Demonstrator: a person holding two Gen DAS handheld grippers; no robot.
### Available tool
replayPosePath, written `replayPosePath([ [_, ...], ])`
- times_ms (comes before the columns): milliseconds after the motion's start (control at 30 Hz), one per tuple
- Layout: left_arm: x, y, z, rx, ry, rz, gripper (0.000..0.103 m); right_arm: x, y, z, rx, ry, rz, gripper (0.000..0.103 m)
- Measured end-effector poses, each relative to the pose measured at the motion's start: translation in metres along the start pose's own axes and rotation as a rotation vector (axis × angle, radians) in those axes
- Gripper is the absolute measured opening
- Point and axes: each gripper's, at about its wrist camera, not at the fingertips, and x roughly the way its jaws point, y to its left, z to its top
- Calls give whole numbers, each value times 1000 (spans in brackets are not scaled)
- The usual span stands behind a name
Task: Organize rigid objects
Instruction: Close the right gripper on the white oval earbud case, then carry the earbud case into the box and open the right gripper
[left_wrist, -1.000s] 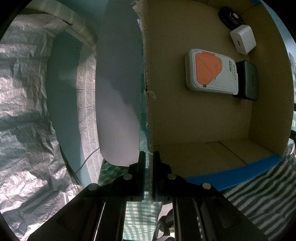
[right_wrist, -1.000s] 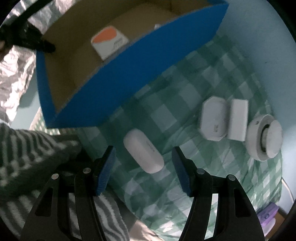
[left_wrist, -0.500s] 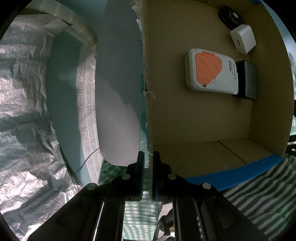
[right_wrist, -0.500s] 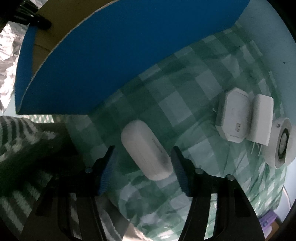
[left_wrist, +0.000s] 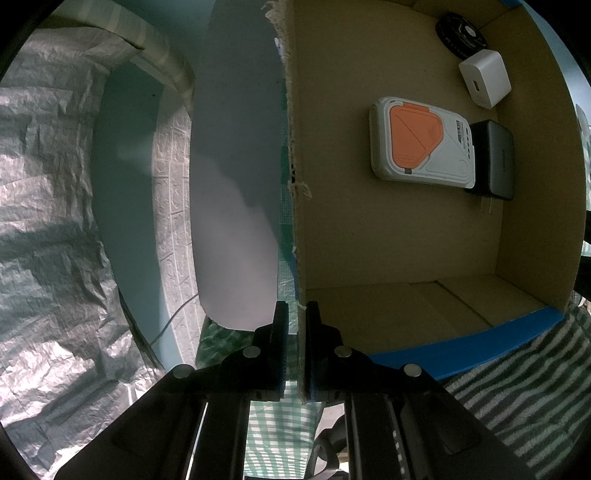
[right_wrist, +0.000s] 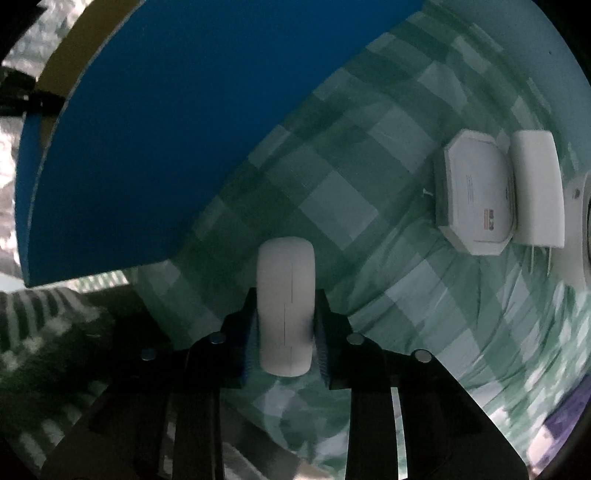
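Dim light falls on a green checked tablecloth (right_wrist: 388, 229), crinkled silver foil (left_wrist: 55, 221) and a pale blue wall (left_wrist: 122, 147).

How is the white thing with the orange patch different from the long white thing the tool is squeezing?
The orange-patched device lies flat inside the cardboard box; the oblong white case is outside, over the checked cloth, gripped by the right tool. The device is a flat rectangle with markings; the case is rounded and plain. Both are mostly white.

Left wrist view: close at cardboard box (left_wrist: 406, 229) wall, faces into box at 1 o'clock. Right wrist view: low over checkered cloth (right_wrist: 332, 184); box (right_wrist: 177, 122) shared, 10 o'clock.
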Motion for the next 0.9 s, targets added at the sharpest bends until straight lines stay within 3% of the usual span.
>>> replayPosePath([
  [900, 0, -1, 1, 2, -1, 1, 9, -105, -14, -2, 115, -166, 16, 26],
])
